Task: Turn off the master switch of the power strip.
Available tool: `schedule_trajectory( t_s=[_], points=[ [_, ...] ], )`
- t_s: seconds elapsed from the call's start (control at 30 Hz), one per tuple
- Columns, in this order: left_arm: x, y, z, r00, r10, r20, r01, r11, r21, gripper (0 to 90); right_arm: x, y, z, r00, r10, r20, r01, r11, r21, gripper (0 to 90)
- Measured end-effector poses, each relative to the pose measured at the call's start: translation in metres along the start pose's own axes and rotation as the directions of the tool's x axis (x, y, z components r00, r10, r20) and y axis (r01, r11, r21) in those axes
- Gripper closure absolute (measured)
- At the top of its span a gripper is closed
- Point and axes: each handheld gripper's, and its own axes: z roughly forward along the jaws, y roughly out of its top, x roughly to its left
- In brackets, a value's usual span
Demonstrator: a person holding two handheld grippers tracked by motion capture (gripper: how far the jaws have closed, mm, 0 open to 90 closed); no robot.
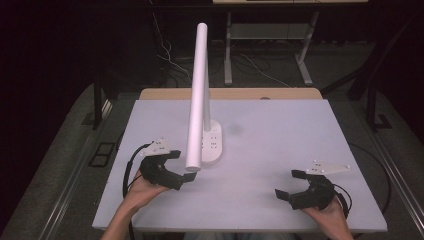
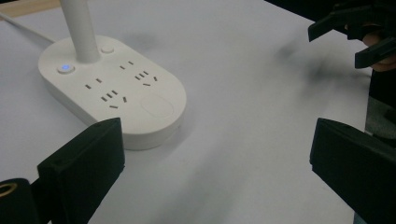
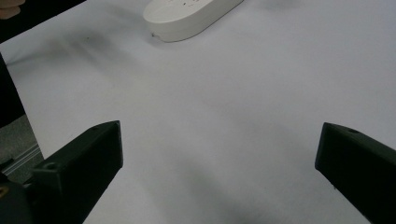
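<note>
Here the lamp base (image 2: 114, 88) sits just ahead of the left gripper (image 1: 183, 165).

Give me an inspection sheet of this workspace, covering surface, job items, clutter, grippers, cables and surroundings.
Surface: pale grey rectangular tabletop, bare apart from the lamp.
Job's things: white desk lamp with an oval socket base, blue indicator light lit; its white tubular lamp arm leans toward the person.
Clutter: nothing seen.
Grippers: left gripper jaws apart, near the base, holding nothing; right gripper jaws apart, over bare table.
Cables: black gripper cable loops at the left; white lamp cord runs off the base.
Surroundings: dark room, grey floor, another desk's metal legs behind.
</note>
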Motion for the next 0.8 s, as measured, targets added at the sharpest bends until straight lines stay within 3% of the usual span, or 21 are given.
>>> schedule_trajectory(
  t_s=[0.5, 0.8],
  points=[
    [0.012, 0.017, 0.001, 0.9999, 0.011, -0.012, -0.01, 0.9998, 0.019, 3.1, 0.0, 0.0, 0.0, 1.0, -0.003, 0.001, 0.003, 1.0, -0.004, 0.2],
    [0.025, 0.025, 0.003, 0.9995, -0.002, -0.03, 0.003, 0.9997, 0.024, 3.9, -0.001, 0.0, -0.001, 1.0, 0.003, 0.004, -0.003, 1.0, -0.005, 0.2]
  ],
)
